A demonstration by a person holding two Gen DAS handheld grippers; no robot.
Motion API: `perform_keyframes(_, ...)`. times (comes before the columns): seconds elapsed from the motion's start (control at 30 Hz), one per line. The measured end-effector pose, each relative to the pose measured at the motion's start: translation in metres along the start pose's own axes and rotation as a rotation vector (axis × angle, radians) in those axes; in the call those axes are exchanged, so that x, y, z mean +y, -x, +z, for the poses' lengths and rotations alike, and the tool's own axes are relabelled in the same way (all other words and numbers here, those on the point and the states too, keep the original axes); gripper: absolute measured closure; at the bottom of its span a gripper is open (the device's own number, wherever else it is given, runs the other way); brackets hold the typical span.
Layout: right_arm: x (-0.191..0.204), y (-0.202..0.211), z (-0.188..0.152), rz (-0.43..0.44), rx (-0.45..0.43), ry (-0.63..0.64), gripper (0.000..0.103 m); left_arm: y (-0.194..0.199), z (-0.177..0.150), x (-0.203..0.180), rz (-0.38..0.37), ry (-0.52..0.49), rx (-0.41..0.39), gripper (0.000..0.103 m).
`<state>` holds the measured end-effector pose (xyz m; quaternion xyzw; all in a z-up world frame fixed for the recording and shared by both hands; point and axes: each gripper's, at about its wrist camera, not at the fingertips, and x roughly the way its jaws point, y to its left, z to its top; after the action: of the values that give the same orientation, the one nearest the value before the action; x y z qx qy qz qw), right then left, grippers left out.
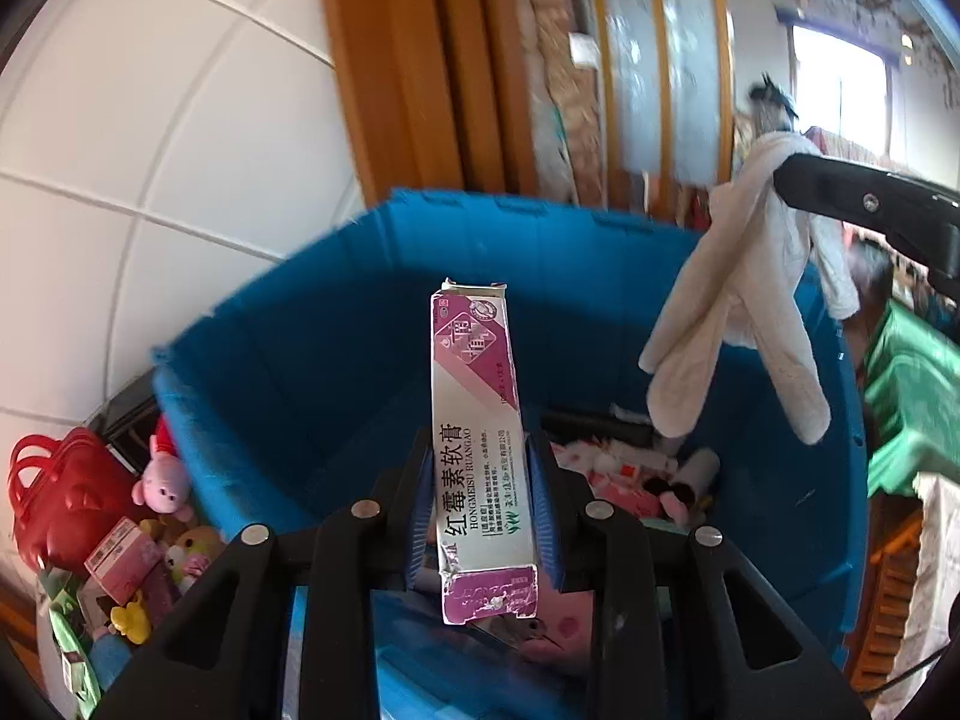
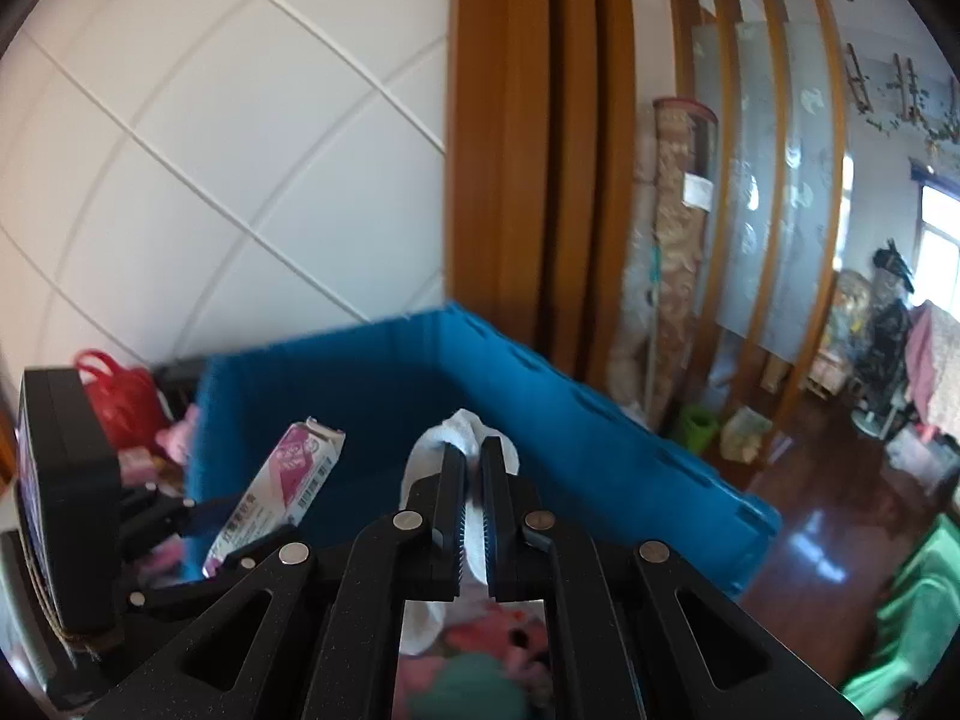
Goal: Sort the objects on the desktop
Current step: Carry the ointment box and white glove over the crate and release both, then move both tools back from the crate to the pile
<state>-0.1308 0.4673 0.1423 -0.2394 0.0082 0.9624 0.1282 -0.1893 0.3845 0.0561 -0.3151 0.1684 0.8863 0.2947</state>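
My left gripper (image 1: 480, 468) is shut on a purple and white ointment box (image 1: 477, 420), which stands upright between the pads over a big blue bin (image 1: 336, 360). The same ointment box (image 2: 276, 492) shows at the lower left of the right wrist view, held by the left gripper (image 2: 198, 531). My right gripper (image 2: 473, 468) is shut on a white cloth (image 2: 456, 432) above the blue bin (image 2: 600, 456). From the left wrist view the white cloth (image 1: 738, 306) dangles from the right gripper (image 1: 780, 180) over the bin's right side.
Inside the bin lie pink toys and small packages (image 1: 624, 474). Left of it sit a red bag (image 1: 60, 492) and plush toys (image 1: 165, 480). A white tiled wall (image 2: 210, 150) and a wooden door frame (image 2: 540, 150) stand behind. A green chair (image 2: 918, 612) is at the right.
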Motion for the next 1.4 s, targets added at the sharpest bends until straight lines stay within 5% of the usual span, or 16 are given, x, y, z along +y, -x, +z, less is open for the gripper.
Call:
perform_keyframes(0.53, -0.03, -0.053, -0.041, -0.04, 0.245, 0.061, 0.094, -0.031, 0.001, -0.023, -0.034, -0.07, 0.126, 0.074)
perform_keyframes(0.6, -0.028, -0.056, -0.044, -0.049, 0.266, 0.076, 0.085, -0.033, -0.001, -0.026, -0.025, -0.085, 0.139, 0.069)
perform_keyframes(0.63, -0.027, -0.058, -0.045, -0.057, 0.277, 0.084, 0.067, -0.033, -0.001, -0.027, -0.022, -0.088, 0.149, 0.065)
perform_keyframes(0.67, -0.026, -0.059, -0.046, -0.062, 0.282, 0.089, 0.035, -0.034, -0.002, -0.027, -0.018, -0.084, 0.158, 0.053)
perform_keyframes(0.73, -0.024, -0.06, -0.047, -0.076, 0.283, 0.101, 0.004, -0.03, -0.001, -0.023, -0.015, -0.069, 0.143, 0.034)
perform_keyframes(0.8, -0.02, -0.057, -0.048, -0.091, 0.274, 0.122, 0.003, -0.025, -0.001, -0.022, 0.0, -0.064, 0.118, 0.021)
perform_keyframes(1.13, -0.017, -0.046, -0.048, -0.105, 0.268, 0.127, 0.0, -0.015, -0.006, -0.016, 0.002, -0.048, 0.089, 0.019)
perform_keyframes(1.4, 0.003, -0.008, -0.039, -0.082, 0.164, 0.082, 0.0, 0.027, -0.03, 0.012, 0.021, 0.014, 0.001, 0.019)
